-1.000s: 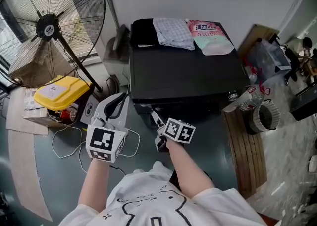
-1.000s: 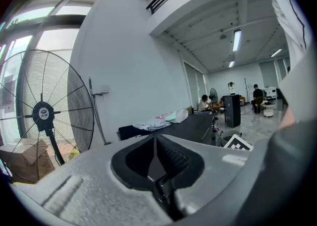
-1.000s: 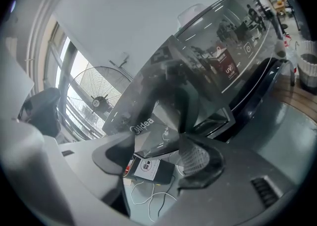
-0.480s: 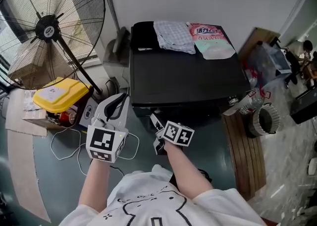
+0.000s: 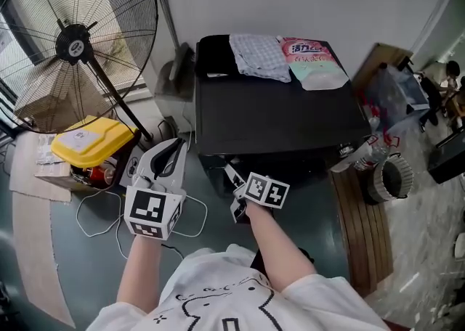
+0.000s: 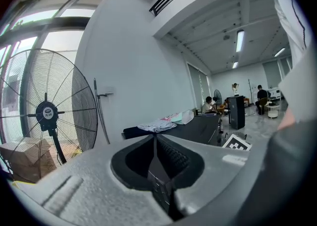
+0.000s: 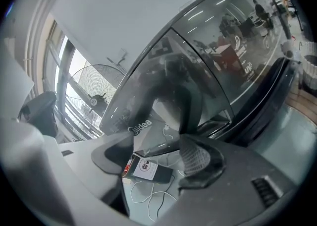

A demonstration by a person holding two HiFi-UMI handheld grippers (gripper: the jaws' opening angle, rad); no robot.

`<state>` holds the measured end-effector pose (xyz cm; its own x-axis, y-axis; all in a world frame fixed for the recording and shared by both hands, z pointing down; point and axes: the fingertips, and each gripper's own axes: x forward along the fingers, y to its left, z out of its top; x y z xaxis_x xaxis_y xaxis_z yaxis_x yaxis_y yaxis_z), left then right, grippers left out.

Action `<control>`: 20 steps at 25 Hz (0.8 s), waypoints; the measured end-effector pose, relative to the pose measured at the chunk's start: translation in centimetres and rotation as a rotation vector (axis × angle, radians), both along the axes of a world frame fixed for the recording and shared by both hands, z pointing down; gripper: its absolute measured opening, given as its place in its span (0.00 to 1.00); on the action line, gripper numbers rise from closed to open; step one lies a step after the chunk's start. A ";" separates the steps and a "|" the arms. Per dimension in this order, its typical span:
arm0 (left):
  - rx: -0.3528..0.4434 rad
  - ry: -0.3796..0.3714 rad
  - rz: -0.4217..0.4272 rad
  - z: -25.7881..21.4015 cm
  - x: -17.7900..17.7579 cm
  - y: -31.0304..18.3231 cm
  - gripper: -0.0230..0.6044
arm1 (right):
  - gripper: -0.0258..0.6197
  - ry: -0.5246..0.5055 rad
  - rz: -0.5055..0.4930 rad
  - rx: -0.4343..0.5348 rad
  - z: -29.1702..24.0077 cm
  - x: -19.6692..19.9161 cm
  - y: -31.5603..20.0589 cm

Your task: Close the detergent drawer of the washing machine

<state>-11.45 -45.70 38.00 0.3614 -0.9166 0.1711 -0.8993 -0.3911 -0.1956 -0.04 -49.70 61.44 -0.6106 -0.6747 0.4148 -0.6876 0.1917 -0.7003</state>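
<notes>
The black washing machine [image 5: 280, 123] stands ahead of me, seen from above in the head view. Its glossy front panel [image 7: 143, 121] with the brand mark fills the right gripper view; I cannot tell there how far the detergent drawer stands out. My right gripper [image 5: 232, 191] hangs just before the machine's upper left front, and the right gripper [image 7: 156, 158] is open with nothing between its pads. Further left, away from the machine, my left gripper [image 5: 173, 149] points at the floor fan; the left gripper [image 6: 156, 143] is shut on nothing.
A checked cloth [image 5: 260, 55] and a detergent pouch [image 5: 314, 59] lie on the machine's lid. A big floor fan [image 5: 76, 43] and a yellow box [image 5: 91, 139] stand at the left, white cables [image 5: 98, 210] trail on the floor, and a wooden board [image 5: 360, 221] lies at the right.
Hardly anything: the head view has drifted a little, and both grippers keep their places before the machine.
</notes>
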 end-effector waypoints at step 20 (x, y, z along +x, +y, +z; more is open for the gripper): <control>0.019 0.030 0.142 -2.6 -1.7 7.0 0.07 | 0.42 0.072 0.073 0.080 -6.9 0.7 5.7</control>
